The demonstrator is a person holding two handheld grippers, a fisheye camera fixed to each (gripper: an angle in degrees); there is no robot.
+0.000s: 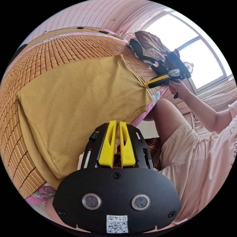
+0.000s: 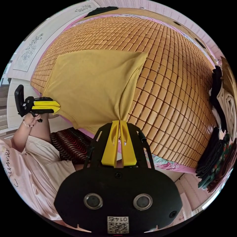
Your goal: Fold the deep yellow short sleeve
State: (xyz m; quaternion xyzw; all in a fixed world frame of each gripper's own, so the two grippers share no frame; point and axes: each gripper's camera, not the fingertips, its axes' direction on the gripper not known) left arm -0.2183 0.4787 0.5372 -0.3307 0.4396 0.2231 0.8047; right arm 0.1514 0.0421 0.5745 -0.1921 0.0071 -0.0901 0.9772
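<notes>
The deep yellow short sleeve shirt (image 1: 74, 98) lies spread flat on a bamboo mat (image 1: 49, 49), with its near edge hanging over the bed side. In the left gripper view my left gripper (image 1: 117, 122) has its jaws nearly together at the shirt's near edge, with cloth between them. My right gripper (image 1: 147, 85) pinches a corner farther along that edge, and the cloth puckers there. In the right gripper view the right gripper (image 2: 119, 121) is shut on bunched shirt (image 2: 98, 81) cloth. The left gripper (image 2: 58, 105) sits at the shirt's other near corner.
A heap of dark and tan clothes (image 1: 148, 47) lies on the mat's end near the window (image 1: 197, 49); the same heap (image 2: 222, 98) and folded dark clothes (image 2: 212, 158) sit to the right. A person in pale shorts (image 1: 187, 153) stands against the bed edge.
</notes>
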